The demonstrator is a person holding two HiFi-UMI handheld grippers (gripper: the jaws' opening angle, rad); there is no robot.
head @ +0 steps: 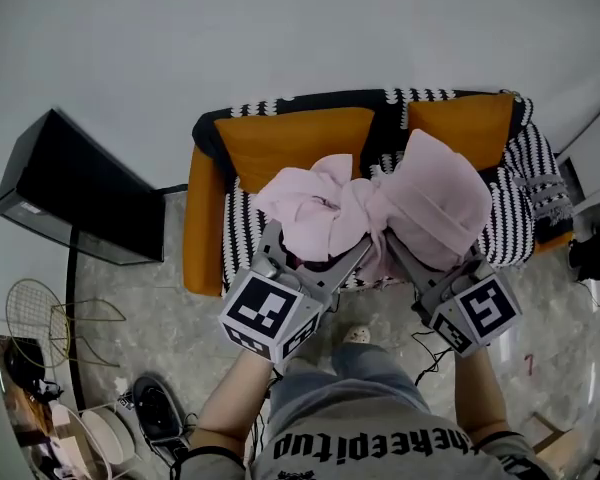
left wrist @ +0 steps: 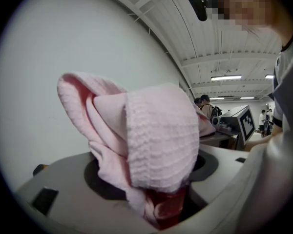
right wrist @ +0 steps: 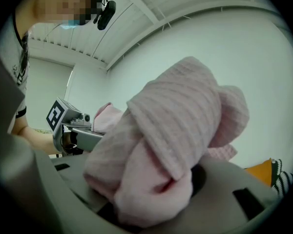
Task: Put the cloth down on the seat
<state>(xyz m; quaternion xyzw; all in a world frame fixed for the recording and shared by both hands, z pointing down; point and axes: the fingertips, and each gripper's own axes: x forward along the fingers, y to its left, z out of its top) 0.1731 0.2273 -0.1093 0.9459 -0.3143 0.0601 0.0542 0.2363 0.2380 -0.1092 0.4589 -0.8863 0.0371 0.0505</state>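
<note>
Clamping the pink waffle-weave cloth (head: 380, 208), left gripper (head: 315, 258) and right gripper (head: 405, 253) hold it above the orange sofa seat (head: 202, 238), apparently for lowering.

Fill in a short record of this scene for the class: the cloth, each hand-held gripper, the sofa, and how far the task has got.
cloth: pink, bunched, held up in the air
left hand-held gripper: shut on cloth
right hand-held gripper: shut on cloth
sofa: orange, two orange cushions, black-and-white striped cover
cloth versus sofa: in the head view it overlaps the sofa
task state: cloth not yet put down
</note>
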